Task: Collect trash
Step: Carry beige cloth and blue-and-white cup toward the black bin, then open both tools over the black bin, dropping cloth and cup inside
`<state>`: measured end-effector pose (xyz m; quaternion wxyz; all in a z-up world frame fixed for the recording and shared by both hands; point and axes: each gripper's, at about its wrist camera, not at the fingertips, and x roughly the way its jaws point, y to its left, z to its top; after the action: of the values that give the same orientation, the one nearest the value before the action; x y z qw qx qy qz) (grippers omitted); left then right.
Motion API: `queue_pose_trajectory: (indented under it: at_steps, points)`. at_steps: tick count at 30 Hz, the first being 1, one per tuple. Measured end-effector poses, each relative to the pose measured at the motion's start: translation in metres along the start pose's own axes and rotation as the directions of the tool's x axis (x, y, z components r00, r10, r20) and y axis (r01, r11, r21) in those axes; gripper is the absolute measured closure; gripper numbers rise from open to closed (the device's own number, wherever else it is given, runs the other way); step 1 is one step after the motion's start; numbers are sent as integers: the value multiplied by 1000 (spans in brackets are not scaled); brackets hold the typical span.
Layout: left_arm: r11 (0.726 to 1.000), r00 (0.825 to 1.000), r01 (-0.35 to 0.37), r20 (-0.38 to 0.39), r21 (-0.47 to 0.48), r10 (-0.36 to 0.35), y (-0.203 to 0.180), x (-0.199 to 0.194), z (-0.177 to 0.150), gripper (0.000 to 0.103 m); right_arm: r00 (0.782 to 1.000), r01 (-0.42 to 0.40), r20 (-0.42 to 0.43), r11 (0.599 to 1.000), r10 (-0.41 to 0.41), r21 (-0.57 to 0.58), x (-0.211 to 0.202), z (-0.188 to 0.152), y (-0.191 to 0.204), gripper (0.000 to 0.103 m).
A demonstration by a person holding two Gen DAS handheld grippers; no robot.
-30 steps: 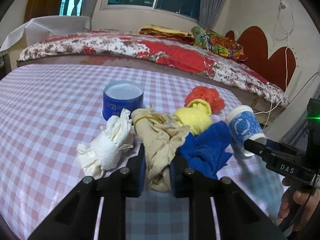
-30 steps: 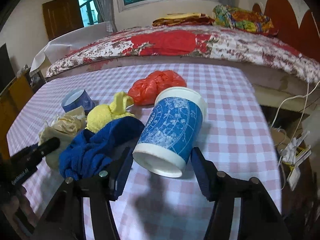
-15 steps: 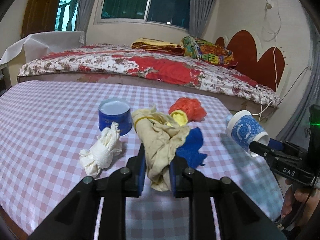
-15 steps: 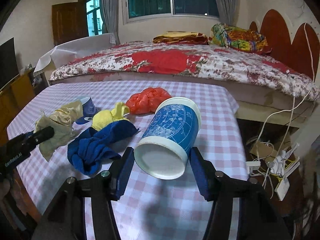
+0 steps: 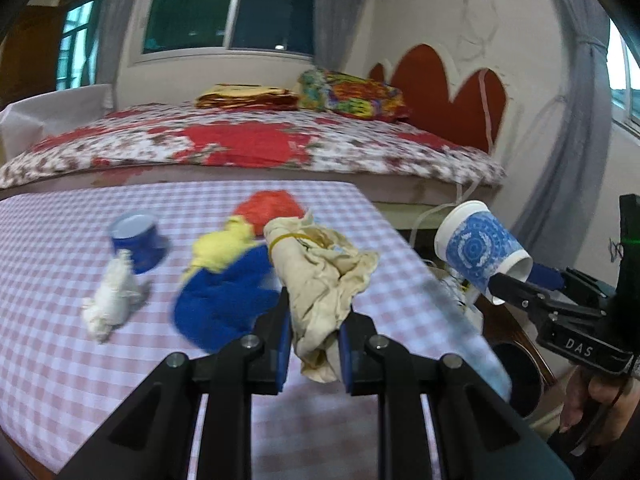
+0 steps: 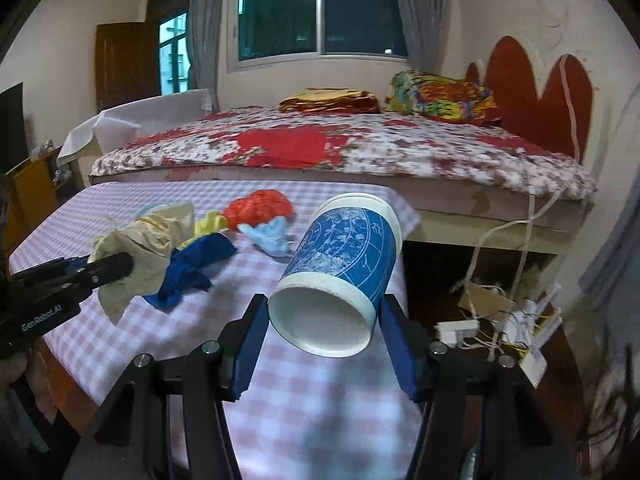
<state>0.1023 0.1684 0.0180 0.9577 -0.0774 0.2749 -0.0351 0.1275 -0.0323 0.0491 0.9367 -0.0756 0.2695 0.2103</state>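
We carry two pieces of trash at once. The crumpled beige bag [image 5: 320, 276], bound with a yellow rubber band, is pinched between the blue pads of our left gripper [image 5: 314, 334], whose jaws are closed tight on it; it hangs clear of the checked tablecloth [image 5: 60, 344], near the table's right edge. The blue-patterned paper cup [image 6: 340, 268] sits between the fingers of our right gripper [image 6: 320, 336], lying tilted with its open mouth toward the camera; the jaws stand about half open and press on its sides; in the left wrist view the cup [image 5: 480, 250] is held in the air off the right side of the table, with a hand [image 5: 596, 400] visible below the gripper.

On the cloth lie a blue rag [image 5: 224, 304], a yellow wad [image 5: 220, 248] just behind it and touching it, an orange-red plastic bag [image 5: 270, 210] farther back, a twisted white tissue [image 5: 110, 300] to the left, and a blue tin [image 5: 138, 240] just behind the tissue; the right wrist view also shows a light blue scrap [image 6: 268, 236] near the orange bag.

Beyond the table stands a bed with a red floral cover [image 6: 340, 148]; a tangle of cables and a power strip [image 6: 500, 320] lies on the floor to the right.
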Motion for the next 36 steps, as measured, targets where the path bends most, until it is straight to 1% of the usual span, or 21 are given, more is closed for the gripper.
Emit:
queue_pose_trajectory:
  at_steps: [5,9,13,17,20,21,23,27,29,30,32,33,36]
  points:
    - [997,998,61,-18,45,-60,-35,7,-2,82,997,73,0,996,-73,42,-26,-19,-38,45]
    - [990,992,118,-43,83,-115,-67,17,-3,82,989,146,-29,986,-144,84,-43,-42,-76,45]
    - [970,979,197,-80,139,-188,-107,28,-6,82,975,218,-70,968,-210,124,-59,-68,-111,45]
    - [944,960,274,-117,186,-255,-146,36,-11,82,955,289,-123,941,-270,175,-78,-99,-149,45]
    - [915,938,337,-156,223,-308,-177,43,-18,82,940,329,-163,919,-298,217,-89,-120,-176,45]
    - [900,928,364,-178,238,-328,-191,46,-22,82,935,342,-178,911,-305,232,-93,-127,-185,45]
    - [880,911,401,-211,254,-354,-211,51,-30,82,924,367,-211,893,-319,259,-99,-144,-203,45]
    - [846,879,460,-269,270,-393,-242,63,-46,82,913,388,-252,871,-320,301,-110,-169,-228,45]
    - [824,858,494,-308,279,-410,-260,71,-59,82,917,379,-257,870,-306,317,-113,-180,-237,45]
    - [818,851,503,-324,279,-413,-264,74,-61,82,915,380,-266,869,-303,317,-114,-185,-240,45]
    - [797,824,538,-373,274,-427,-278,85,-71,82,914,377,-277,872,-296,313,-112,-191,-243,45]
    - [794,820,540,-385,278,-423,-285,90,-75,82,914,374,-284,874,-290,310,-112,-197,-247,44]
    - [778,803,556,-429,291,-413,-302,105,-85,82,908,368,-318,884,-274,289,-103,-208,-254,44]
